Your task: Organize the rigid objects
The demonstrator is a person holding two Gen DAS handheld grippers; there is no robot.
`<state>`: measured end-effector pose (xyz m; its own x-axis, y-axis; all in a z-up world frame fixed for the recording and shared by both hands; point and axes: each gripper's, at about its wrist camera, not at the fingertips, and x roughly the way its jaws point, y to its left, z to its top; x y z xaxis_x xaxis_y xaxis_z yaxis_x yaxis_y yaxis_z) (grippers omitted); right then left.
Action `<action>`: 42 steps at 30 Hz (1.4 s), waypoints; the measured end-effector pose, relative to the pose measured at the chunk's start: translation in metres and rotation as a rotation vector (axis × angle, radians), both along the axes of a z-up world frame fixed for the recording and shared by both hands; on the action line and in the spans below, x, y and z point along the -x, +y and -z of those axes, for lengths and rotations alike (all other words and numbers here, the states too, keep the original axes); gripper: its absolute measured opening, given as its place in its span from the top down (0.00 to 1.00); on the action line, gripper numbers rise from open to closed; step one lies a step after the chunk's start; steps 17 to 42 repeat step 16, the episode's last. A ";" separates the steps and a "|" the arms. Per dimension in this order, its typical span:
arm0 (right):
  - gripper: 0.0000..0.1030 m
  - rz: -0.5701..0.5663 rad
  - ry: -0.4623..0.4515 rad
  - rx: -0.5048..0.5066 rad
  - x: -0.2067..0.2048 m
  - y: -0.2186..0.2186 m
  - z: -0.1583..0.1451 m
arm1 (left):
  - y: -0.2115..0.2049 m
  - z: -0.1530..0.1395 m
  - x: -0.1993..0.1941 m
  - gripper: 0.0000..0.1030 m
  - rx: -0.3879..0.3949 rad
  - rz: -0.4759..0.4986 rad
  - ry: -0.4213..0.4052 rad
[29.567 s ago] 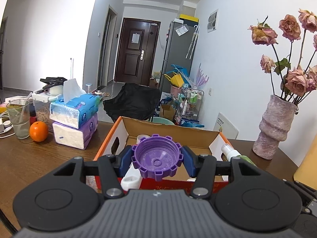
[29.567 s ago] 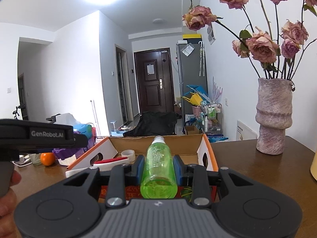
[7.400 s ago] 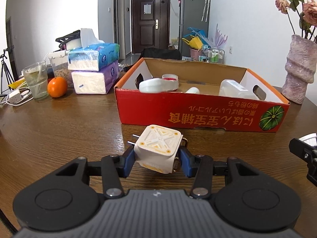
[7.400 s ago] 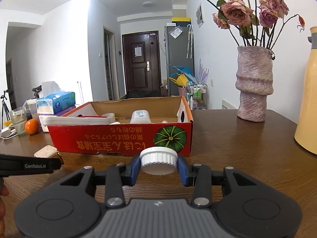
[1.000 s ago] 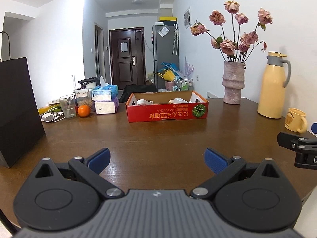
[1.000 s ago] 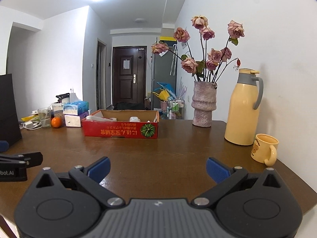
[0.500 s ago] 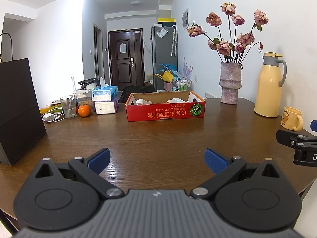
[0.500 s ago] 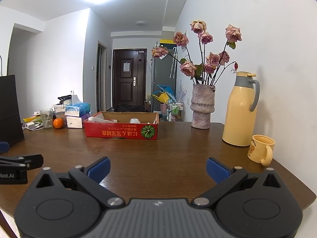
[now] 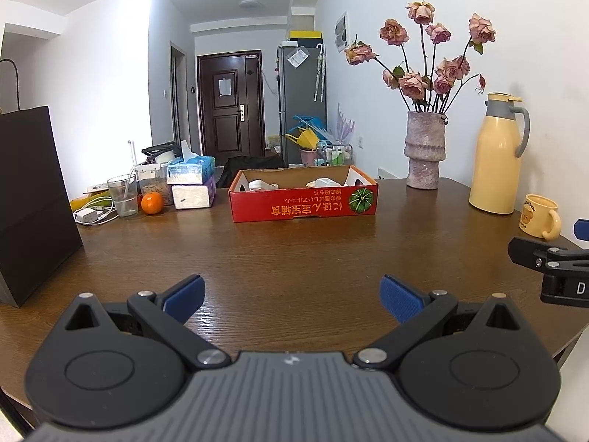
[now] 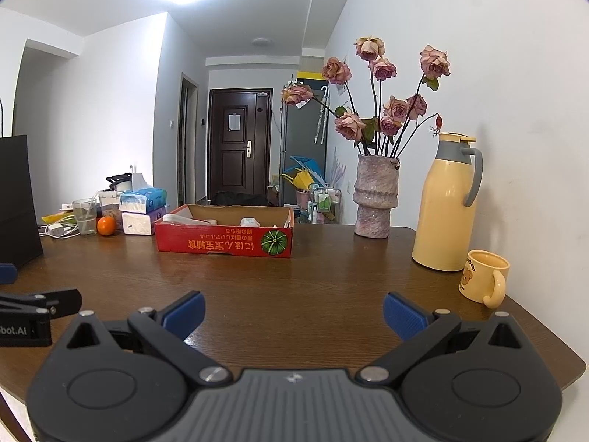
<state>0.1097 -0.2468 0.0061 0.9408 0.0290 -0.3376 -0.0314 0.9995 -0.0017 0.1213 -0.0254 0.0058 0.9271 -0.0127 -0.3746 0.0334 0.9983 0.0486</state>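
- The left tool (image 9: 291, 293) hung low over the near edge of the worktop (image 9: 294, 254) with its blue pads spread wide and nothing between them; the right tool (image 10: 292, 313) was the same, splayed apart and empty.
- The rigid objects sat in the red cardboard box (image 9: 303, 204) at the far middle of the worktop, well apart from both tools. A white piece (image 9: 259, 185) and another pale one (image 9: 324, 183) showed above its rim; what else lay inside was hidden by the front wall.
- No loose item showed on the bare wood between tools and box, so the sorting looked finished or close to it.
- The likeliest slip would have been a careless sweep of the right tool toward the yellow mug (image 10: 484, 276), which stood near the worktop's right edge and could be knocked off.
- The tall yellow flask (image 10: 447, 202) and the vase of dried roses (image 10: 375, 202), far right, were top-heavy and might have tipped if a tool brushed them on the way back to the box.
- On the far left, the glass (image 9: 123, 196) and the orange (image 9: 152, 203) risked being knocked or rolling.
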 end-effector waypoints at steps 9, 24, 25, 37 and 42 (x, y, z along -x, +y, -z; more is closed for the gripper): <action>0.00 0.002 0.011 0.005 -0.004 0.001 0.002 | 0.000 0.001 -0.002 0.00 0.003 0.000 -0.004; 0.00 -0.001 0.019 0.010 -0.007 0.002 0.003 | 0.003 0.004 -0.003 0.00 0.016 0.013 -0.008; 0.00 -0.001 0.019 0.010 -0.007 0.002 0.003 | 0.003 0.004 -0.003 0.00 0.016 0.013 -0.008; 0.00 -0.001 0.019 0.010 -0.007 0.002 0.003 | 0.003 0.004 -0.003 0.00 0.016 0.013 -0.008; 0.00 -0.001 0.019 0.010 -0.007 0.002 0.003 | 0.003 0.004 -0.003 0.00 0.016 0.013 -0.008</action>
